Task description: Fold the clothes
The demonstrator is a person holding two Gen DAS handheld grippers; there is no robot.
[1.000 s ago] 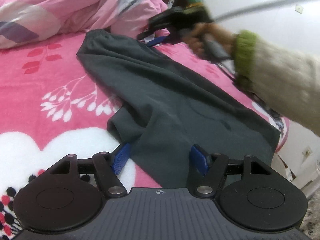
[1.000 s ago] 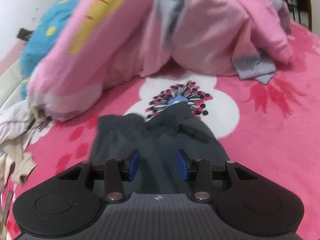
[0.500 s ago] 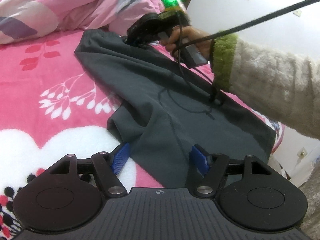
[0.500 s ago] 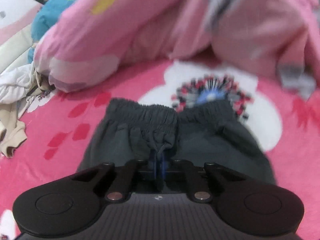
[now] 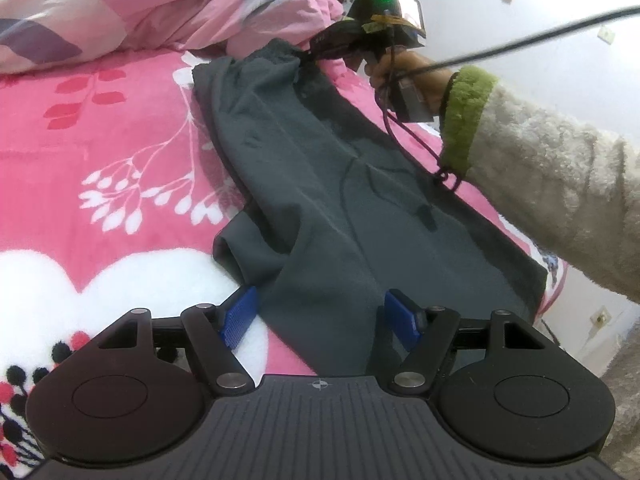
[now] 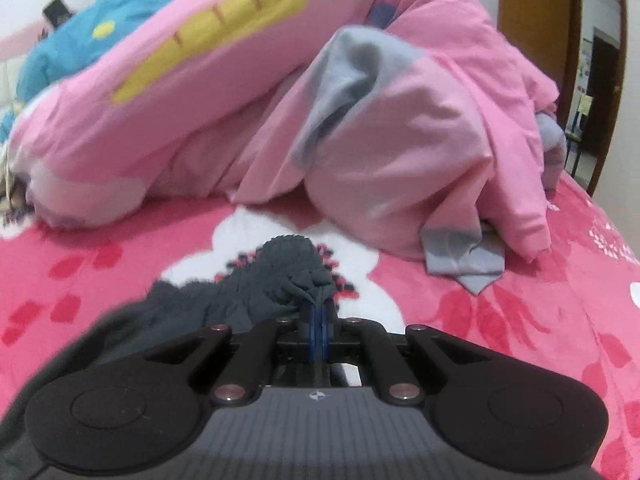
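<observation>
pink flowered bed carries dark grey trousers and a rumpled pink quilt, apparently.

A bedroom, with a bed under bright pink bedding.

A pink blanket printed with white hearts and sprigs covers the bed; a rumpled pink duvet with a carrot print lies heaped behind it. A white wall stands on the right, beside a brown wooden frame and a blue cushion.

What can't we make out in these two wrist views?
- Left wrist view: the grey pants leg hems, cut off behind the left gripper body.
- Left wrist view: the right gripper fingertips, buried in waistband folds.
- Right wrist view: most of the pants, hidden by the gripper body; blurred.
</observation>
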